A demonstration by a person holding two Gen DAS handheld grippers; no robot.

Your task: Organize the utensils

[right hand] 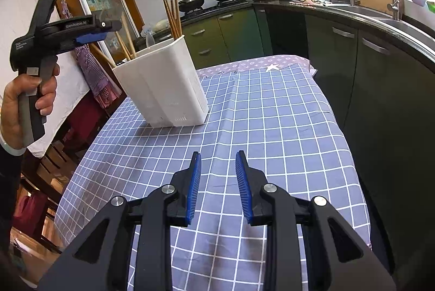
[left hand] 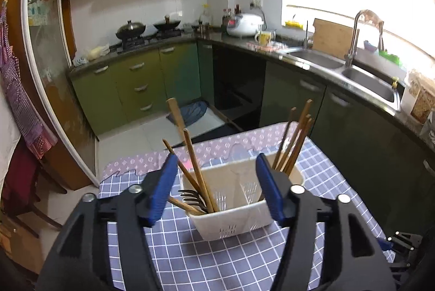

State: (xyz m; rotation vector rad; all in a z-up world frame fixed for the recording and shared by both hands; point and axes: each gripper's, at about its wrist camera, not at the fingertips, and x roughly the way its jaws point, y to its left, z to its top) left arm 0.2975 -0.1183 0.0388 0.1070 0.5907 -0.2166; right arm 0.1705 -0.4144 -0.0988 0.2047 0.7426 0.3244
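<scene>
A white plastic utensil holder [left hand: 239, 217] stands on the blue checked tablecloth [left hand: 190, 258]. Its left compartment holds wooden-handled utensils [left hand: 195, 168] and a dark fork [left hand: 190, 197]. Its right compartment holds several wooden chopsticks [left hand: 295, 138]. My left gripper [left hand: 214, 157] is open and empty, hovering just above and in front of the holder. In the right wrist view the holder [right hand: 165, 84] stands at the table's left, with the left gripper [right hand: 89, 31] beside it. My right gripper [right hand: 218, 157] is open and empty, low over the cloth near the front.
The table [right hand: 285, 127] is small, with a drop to the floor on the left and dark green cabinets [right hand: 380, 89] close on the right. A kitchen counter with a sink [left hand: 367, 79], a stove [left hand: 146, 38] and a rice cooker [left hand: 244, 24] lies beyond.
</scene>
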